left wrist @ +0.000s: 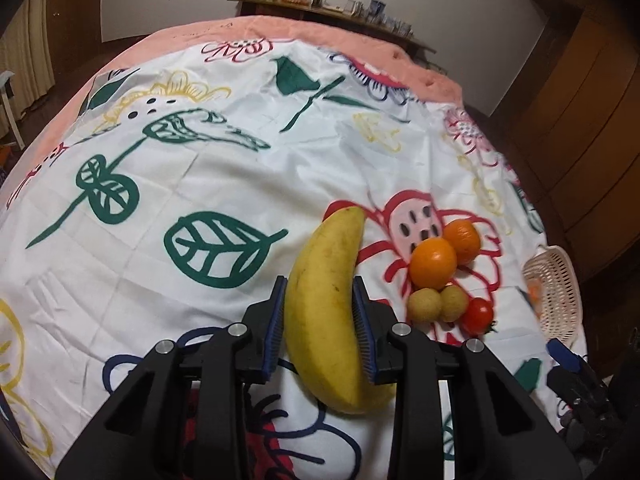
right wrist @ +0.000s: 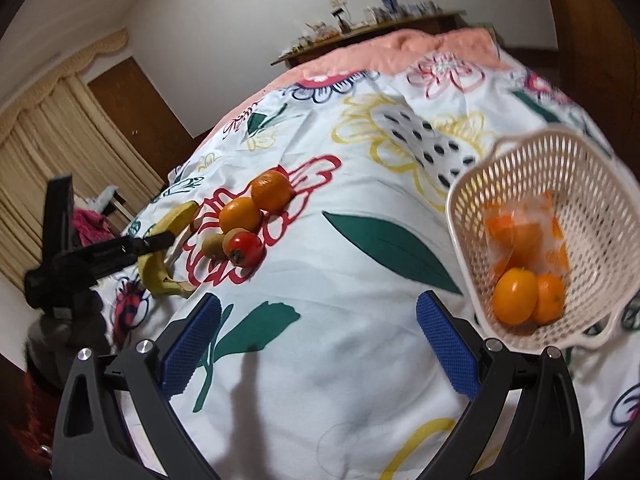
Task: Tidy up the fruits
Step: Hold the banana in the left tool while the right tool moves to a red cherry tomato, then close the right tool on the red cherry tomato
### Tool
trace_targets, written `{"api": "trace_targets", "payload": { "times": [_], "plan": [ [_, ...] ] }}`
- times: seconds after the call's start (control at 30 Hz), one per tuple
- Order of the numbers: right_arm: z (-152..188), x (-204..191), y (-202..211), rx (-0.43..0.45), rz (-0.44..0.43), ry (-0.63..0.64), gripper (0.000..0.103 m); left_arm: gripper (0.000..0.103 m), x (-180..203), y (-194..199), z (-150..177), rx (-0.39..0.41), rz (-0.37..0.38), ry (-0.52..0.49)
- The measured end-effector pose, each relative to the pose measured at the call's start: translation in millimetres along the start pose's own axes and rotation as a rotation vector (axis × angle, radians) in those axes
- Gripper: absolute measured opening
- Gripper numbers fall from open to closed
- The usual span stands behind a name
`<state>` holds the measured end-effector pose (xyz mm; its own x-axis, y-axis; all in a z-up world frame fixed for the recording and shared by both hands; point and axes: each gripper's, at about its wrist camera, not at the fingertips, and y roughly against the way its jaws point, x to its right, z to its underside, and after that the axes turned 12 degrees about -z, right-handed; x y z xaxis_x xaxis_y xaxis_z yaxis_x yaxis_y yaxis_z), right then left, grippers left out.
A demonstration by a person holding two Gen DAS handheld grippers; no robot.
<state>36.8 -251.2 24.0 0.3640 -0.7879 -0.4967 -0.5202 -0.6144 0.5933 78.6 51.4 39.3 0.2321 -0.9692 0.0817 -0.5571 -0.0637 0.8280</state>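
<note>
1. Bed (left wrist: 168,184) with flowered cover: carries all loose fruit.
2. Basket (right wrist: 600,216), right side: already holds oranges and a printed packet; lettering unreadable.
3. Right claw (right wrist: 320,344): wide open, empty, above bare cover near basket.
4. Left claw (left wrist: 320,320): clamped across banana (left wrist: 324,304) at mid-length, still resting on cover.
5. Best handled by lifting level, gripping gently to avoid bruising, clearing the nearby fruit cluster.
6. Cluster just right of banana: two oranges (left wrist: 434,262), two pale round fruits (left wrist: 438,304), tomato (left wrist: 478,314).
7. No readable brands anywhere.
</note>
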Motion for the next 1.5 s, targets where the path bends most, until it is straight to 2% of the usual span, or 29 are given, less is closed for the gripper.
{"api": "trace_targets", "payload": {
  "times": [0.17, 0.33, 0.4, 0.43, 0.5, 0.57, 0.8, 1.07, 1.27, 1.5],
  "plan": [
    [-8.1, -24.1, -4.2, -0.003, 0.070, 0.115, 0.098, 0.031, -4.4, 12.4, -0.4, 0.025, 0.030, 0.009],
    [-20.8, -46.6, -16.7, -0.037, 0.049, 0.192, 0.098, 0.031, -6.5, 6.0, 0.7, 0.004, 0.036, 0.018],
    [-25.0, -54.6, -29.6, -0.104, 0.042, 0.223, 0.097, 0.031, -6.9, 3.7, 0.0, -0.005, 0.045, 0.023],
    [-26.8, -57.9, -38.8, -0.146, 0.041, 0.239, 0.094, 0.031, -6.8, 3.1, -0.5, -0.007, 0.047, 0.023],
    [-29.6, -61.7, -53.5, -0.207, 0.027, 0.251, 0.075, 0.031, -5.3, 2.5, -0.7, -0.006, 0.053, 0.020],
    [-33.8, -64.9, -62.5, -0.231, 0.018, 0.252, 0.068, 0.031, -3.9, 2.0, -0.1, -0.006, 0.059, 0.017],
    [-42.6, -72.8, -83.5, -0.283, 0.005, 0.280, 0.057, 0.032, -6.3, -4.9, -0.8, -0.018, 0.066, 0.027],
    [-47.2, -73.0, -104.4, -0.329, 0.030, 0.274, 0.056, 0.031, -4.9, -7.6, -0.5, -0.022, 0.062, 0.028],
    [-46.3, -71.1, -110.4, -0.348, 0.049, 0.271, 0.048, 0.031, -5.7, -6.2, -0.8, -0.013, 0.065, 0.034],
    [-44.2, -73.3, -111.0, -0.344, 0.084, 0.298, 0.034, 0.031, -8.1, 6.5, -4.1, 0.035, 0.065, 0.050]
  ]
}}
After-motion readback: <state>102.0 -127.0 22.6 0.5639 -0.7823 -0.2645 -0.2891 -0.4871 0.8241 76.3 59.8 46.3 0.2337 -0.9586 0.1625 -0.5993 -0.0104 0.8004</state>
